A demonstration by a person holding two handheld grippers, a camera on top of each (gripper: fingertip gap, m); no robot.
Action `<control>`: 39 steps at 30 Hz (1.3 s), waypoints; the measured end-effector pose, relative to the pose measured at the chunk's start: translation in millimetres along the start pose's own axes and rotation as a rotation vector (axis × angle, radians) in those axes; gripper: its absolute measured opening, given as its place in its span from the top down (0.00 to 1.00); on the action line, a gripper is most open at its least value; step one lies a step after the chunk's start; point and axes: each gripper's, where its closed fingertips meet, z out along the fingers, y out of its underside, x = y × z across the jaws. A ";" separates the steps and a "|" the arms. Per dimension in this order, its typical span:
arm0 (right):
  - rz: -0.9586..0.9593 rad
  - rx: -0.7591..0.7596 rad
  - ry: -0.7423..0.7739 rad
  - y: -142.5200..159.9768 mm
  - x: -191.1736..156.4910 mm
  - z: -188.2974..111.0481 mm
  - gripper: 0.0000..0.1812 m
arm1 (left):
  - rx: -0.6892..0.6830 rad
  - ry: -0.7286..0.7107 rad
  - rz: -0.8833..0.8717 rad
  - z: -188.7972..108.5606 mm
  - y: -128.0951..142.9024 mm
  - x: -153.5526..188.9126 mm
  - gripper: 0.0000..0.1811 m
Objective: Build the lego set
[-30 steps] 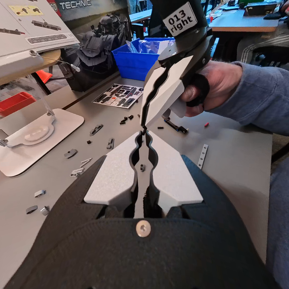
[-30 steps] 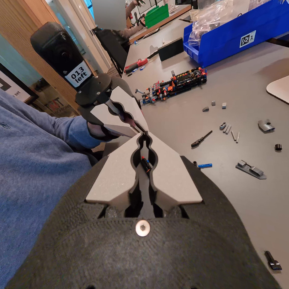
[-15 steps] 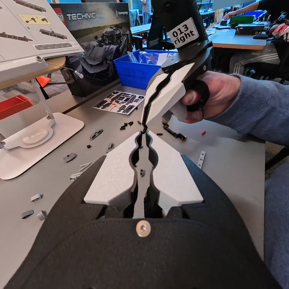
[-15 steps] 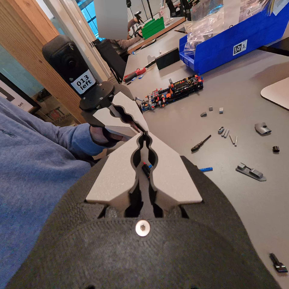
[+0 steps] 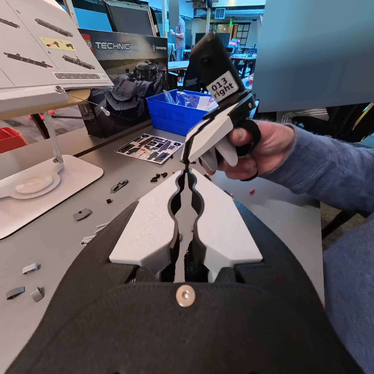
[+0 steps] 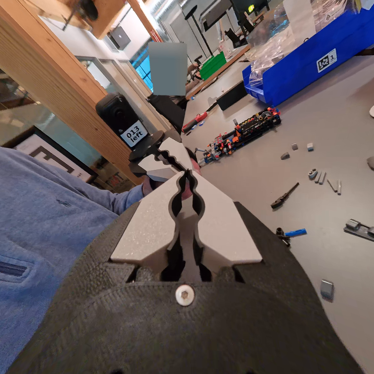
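**Grippers tip to tip over the grey table**

Left wrist view, left to right. A white book stand [image 5: 46, 178] is holding an open instruction booklet [image 5: 40, 50] at the far left. Small grey and black lego pieces [image 5: 119, 185] are lying scattered on the grey table [image 5: 60, 232] beside the stand's base. Behind them a dark lego box [image 5: 125, 87] is standing upright, with a sticker sheet [image 5: 150, 147] lying flat in front of it and a blue plastic bin [image 5: 176, 113] of clear bags just beside it. At centre, the left gripper [image 5: 185, 172] is pointing forward, jaws drawn nearly together, pinching a small dark lego piece [image 5: 185, 166] at the tips. The right gripper [image 5: 185, 160] is reaching down from the upper right, jaws closed, its tips meeting that same piece. A hand [image 5: 261, 147] in a blue sleeve is gripping its handle.

Right wrist view, left to right. The blue sleeve [image 6: 50, 202] is filling the left side. The left gripper [image 6: 183, 169] and right gripper [image 6: 187, 172] are touching tip to tip above the table edge; the piece itself is too small to make out here. Farther right a long multicoloured lego assembly [image 6: 244, 133] is lying on the table, well apart from both grippers, with a black axle-like piece [image 6: 284, 196], a blue pin [image 6: 295, 232] and grey parts nearer the right edge.
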 end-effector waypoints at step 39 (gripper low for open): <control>-0.080 -0.268 0.296 62.4 72.9 13.1 1.00 | -0.578 -0.119 -0.148 -16.0 144.4 -34.3 0.98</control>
